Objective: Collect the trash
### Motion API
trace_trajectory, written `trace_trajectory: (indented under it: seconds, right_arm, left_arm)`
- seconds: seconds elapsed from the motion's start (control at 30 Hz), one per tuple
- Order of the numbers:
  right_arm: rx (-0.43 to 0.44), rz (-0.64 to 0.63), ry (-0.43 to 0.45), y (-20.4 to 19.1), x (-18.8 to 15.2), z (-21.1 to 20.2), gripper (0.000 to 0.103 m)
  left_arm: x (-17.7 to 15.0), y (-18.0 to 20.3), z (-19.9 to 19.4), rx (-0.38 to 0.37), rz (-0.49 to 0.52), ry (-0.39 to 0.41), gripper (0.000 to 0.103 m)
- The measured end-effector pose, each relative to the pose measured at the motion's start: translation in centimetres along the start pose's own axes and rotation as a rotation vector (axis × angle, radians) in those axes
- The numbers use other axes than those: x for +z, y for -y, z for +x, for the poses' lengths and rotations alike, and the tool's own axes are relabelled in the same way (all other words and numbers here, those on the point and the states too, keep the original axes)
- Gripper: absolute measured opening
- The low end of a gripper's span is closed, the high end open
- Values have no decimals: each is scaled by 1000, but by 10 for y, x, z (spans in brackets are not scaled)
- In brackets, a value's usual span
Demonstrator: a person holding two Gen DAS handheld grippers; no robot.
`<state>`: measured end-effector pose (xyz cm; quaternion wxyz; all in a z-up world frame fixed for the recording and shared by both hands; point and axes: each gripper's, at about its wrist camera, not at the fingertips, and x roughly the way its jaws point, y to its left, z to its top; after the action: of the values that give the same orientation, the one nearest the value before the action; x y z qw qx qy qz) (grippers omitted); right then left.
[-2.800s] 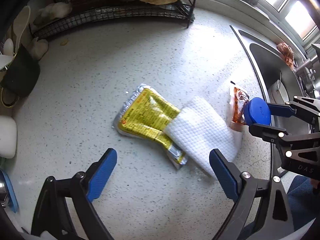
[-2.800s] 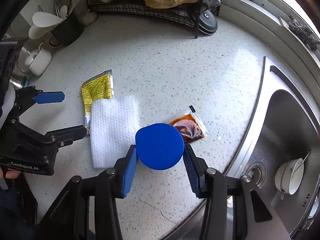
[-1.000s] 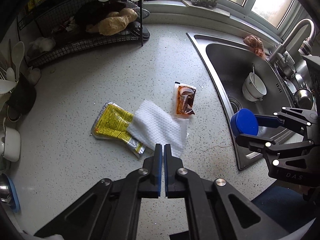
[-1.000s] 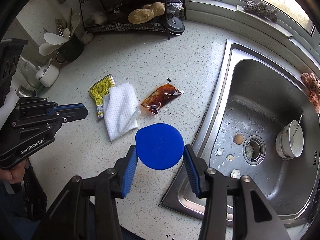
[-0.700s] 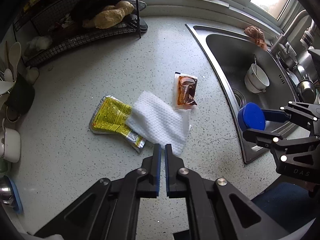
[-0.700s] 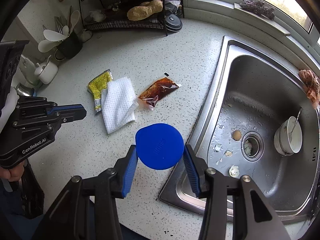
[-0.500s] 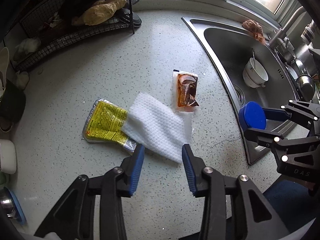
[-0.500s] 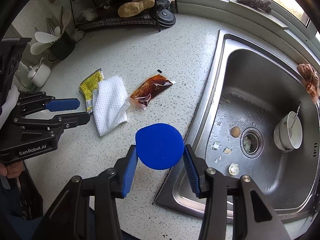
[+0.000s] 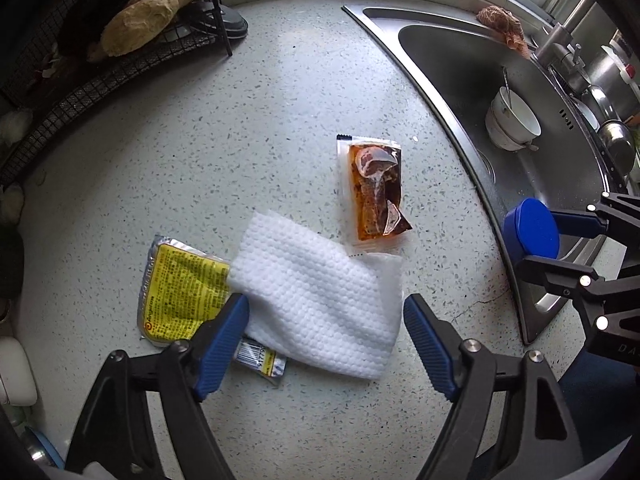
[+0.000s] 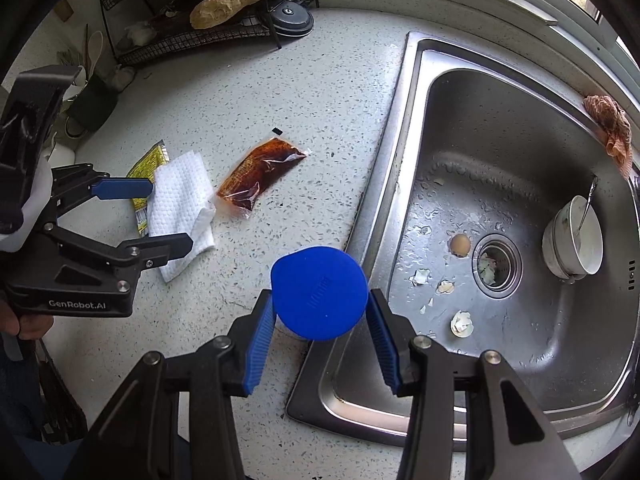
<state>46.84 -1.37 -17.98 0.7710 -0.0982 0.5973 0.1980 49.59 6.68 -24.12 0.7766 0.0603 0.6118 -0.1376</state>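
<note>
A white paper towel (image 9: 320, 300) (image 10: 180, 200) lies on the speckled counter, partly covering a yellow foil packet (image 9: 180, 292) (image 10: 150, 162). A brown sauce packet (image 9: 374, 192) (image 10: 260, 176) lies just beyond it. My left gripper (image 9: 326, 308) (image 10: 160, 216) points down over the towel's near end. Its jaws are opening, one on each side of the towel, with the pads clear of it. My right gripper (image 10: 320, 304) (image 9: 532, 240) is shut on a round blue lid (image 10: 318, 292) above the counter's edge by the sink.
A steel sink (image 10: 400, 140) holds a white bowl with a spoon (image 10: 572, 240) and several eggshell bits (image 10: 460, 322). A rag (image 10: 608, 128) lies on its far rim. A black wire rack (image 10: 192, 44) stands at the back of the counter.
My left gripper's jaws went from shut to wide apart as it came down closer to the paper towel. The right gripper sank slightly and kept the blue lid.
</note>
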Motion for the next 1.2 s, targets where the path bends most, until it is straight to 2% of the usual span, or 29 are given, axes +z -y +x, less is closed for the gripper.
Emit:
trace_trajectory:
  seconds: [0.17,0.3,0.33,0.37,0.4,0.47,0.57,0.83,1.07,1.2]
  right_arm:
    - [7,17,-11,0,1,5,44]
    - [11,19,-19,-1,4,8,44]
    - [13,18,-22,-1,4,9,44]
    - [15,17,-23,-2,4,9,44]
    - [18,13,-23,-4,5,9,44]
    - [26,3,-20,-7,6,8,44]
    - [36,-9,-10,-9,7,5,44]
    - [78,-26,28,-8,2,-8,44]
    - [100,-36,67,-3,-12,-27,44]
    - [104,-51,91,2,-27,-40,44]
  left_arm:
    - [3,1,6,-2,20,4,78]
    - [1,1,5,35,45,20,64]
    - [0,1,5,46,50,29,58]
    - [-1,0,3,58,53,40,47]
    - [-2,-1,2,62,50,51,41]
    - [-2,-7,-3,42,25,58,16]
    - [-5,-11,-6,53,4,54,8]
    - [-17,-1,-44,57,-36,139,5]
    - [-29,24,-65,62,-45,189,4]
    - [-41,40,-72,19,-80,199,4]
